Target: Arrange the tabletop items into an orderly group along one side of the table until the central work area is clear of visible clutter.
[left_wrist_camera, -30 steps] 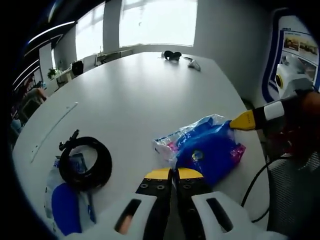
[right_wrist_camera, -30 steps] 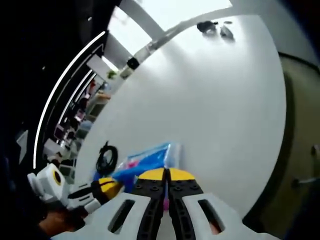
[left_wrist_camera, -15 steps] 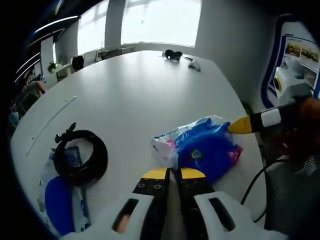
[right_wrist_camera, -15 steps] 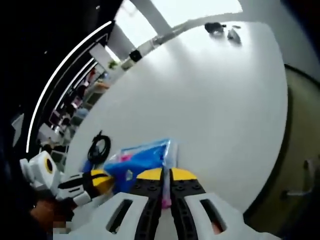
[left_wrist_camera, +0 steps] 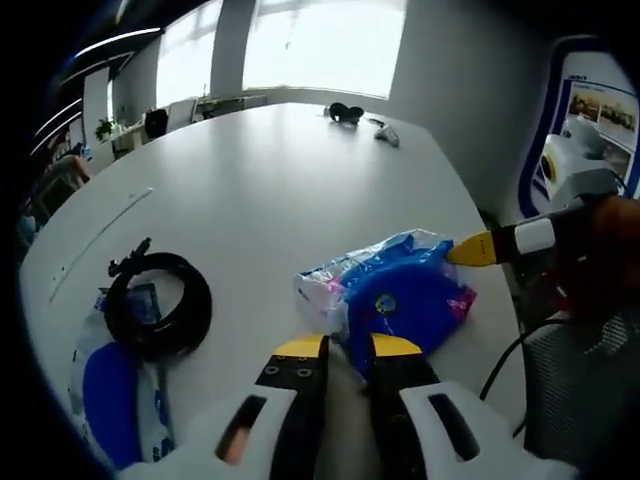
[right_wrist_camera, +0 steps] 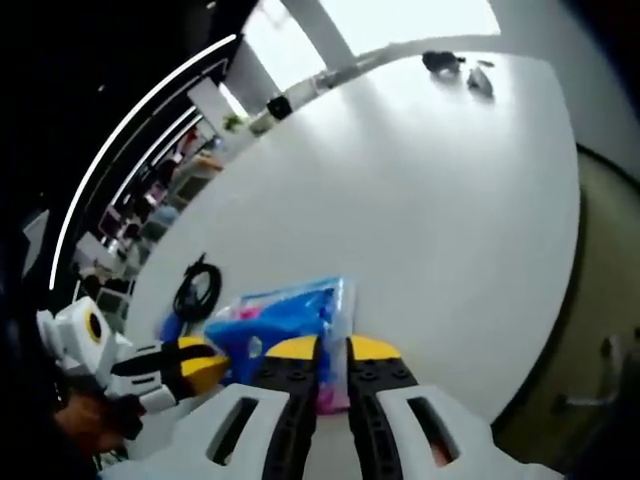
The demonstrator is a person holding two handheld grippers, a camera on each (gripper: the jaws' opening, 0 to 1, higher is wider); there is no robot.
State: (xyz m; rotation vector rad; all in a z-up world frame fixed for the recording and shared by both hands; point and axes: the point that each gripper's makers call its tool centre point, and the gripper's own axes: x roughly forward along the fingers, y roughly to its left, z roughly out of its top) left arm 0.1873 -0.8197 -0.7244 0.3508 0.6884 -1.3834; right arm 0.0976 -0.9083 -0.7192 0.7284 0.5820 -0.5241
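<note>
Blue packet [left_wrist_camera: 405, 298] half-hides behind left gripper [left_wrist_camera: 348, 346], jaws slightly parted; right gripper [right_wrist_camera: 332, 347] nearly closed, grip unclear.

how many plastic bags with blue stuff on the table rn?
2. One blue bag lies near the table's right edge, just ahead of the left gripper. The other bag sits at the near left, partly under the black cable coil. More may be hidden.
</note>
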